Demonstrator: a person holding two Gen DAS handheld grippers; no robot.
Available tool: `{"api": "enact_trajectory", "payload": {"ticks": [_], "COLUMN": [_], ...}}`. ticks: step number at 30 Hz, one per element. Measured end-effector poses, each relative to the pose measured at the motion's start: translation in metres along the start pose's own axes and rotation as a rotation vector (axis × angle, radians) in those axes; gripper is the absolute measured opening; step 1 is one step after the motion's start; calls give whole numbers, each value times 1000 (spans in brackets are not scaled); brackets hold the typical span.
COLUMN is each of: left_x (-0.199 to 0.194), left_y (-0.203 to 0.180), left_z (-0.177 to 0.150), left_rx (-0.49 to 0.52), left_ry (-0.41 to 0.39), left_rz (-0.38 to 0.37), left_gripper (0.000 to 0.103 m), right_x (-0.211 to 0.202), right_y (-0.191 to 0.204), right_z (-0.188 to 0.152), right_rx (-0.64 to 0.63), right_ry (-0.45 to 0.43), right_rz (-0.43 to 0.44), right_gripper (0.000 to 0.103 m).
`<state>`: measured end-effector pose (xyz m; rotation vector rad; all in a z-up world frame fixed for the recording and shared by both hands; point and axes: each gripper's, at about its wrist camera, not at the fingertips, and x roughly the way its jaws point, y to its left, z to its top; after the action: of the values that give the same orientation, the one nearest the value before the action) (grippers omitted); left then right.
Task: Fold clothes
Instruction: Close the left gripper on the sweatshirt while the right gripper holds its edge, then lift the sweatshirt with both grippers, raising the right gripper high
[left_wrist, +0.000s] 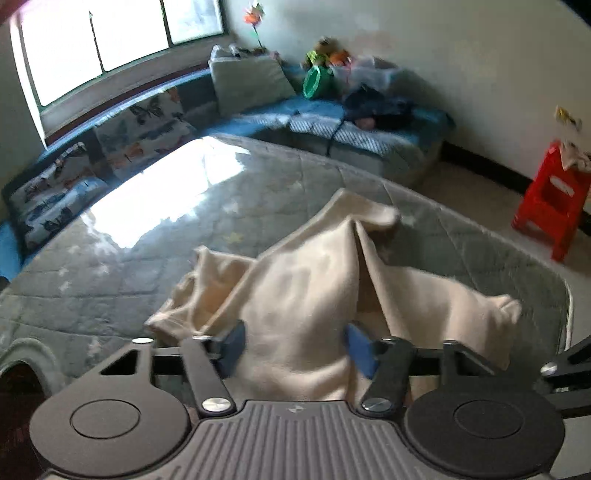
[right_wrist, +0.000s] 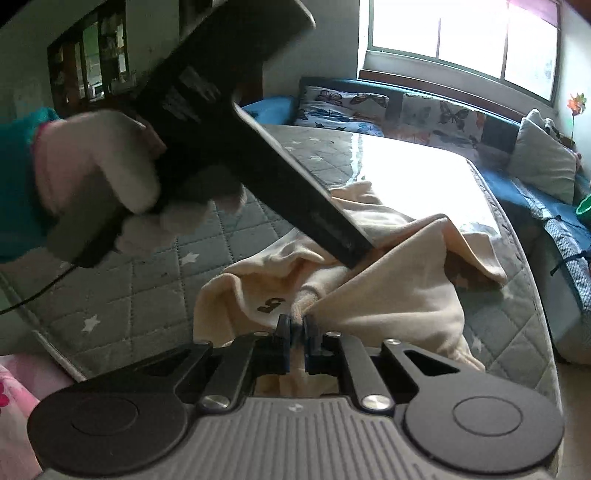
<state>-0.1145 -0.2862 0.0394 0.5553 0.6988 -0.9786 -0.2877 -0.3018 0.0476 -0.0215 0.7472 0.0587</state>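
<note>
While left fingers (left_wrist: 293, 341) gape, right gripper (right_wrist: 295, 332) pinches garment (right_wrist: 388, 291).

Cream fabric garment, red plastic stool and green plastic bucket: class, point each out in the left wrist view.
Cream fabric garment (left_wrist: 303, 280), left wrist view, on its raised middle panel.
Red plastic stool (left_wrist: 550, 199), left wrist view, on its front face.
Green plastic bucket (left_wrist: 314, 82), left wrist view, on its rim.

Cream garment (left_wrist: 303, 288), grey star-quilted mattress (left_wrist: 110, 258), red stool (left_wrist: 550, 199).
</note>
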Motion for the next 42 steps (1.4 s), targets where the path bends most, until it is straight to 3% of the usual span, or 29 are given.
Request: {"api": "enact_trajectory", "payload": {"ticks": [2, 4, 10, 14, 15, 21, 33, 42], "left_x": [6, 3, -10, 6, 10, 9, -23, -45], "left_y": [2, 2, -8, -15, -14, 2, 37, 65], "left_z": [0, 1, 6, 8, 9, 7, -3, -23], "left_rx": [-5, -4, 46, 82, 74, 23, -110, -201], "left_ry": [12, -2, -66, -40, -31, -53, -112, -121], "left_rz": [-13, -23, -57, -44, -44, -56, -43, -41], "left_gripper": [36, 29, 33, 36, 36, 13, 11, 11], "right_x": [-2, -3, -3, -4, -4, -6, -15, -8], "right_y": [-1, -3, -6, -4, -5, -8, -17, -38], "right_z": [-2, -3, -4, -3, -3, -2, 7, 27], "right_rx": [10, 19, 32, 28, 29, 38, 64, 101], "right_ry": [1, 4, 5, 2, 1, 3, -17, -50], "right_rz": [-1, -2, 4, 6, 5, 2, -7, -72], "right_gripper": [6, 6, 7, 9, 9, 9, 18, 21]}}
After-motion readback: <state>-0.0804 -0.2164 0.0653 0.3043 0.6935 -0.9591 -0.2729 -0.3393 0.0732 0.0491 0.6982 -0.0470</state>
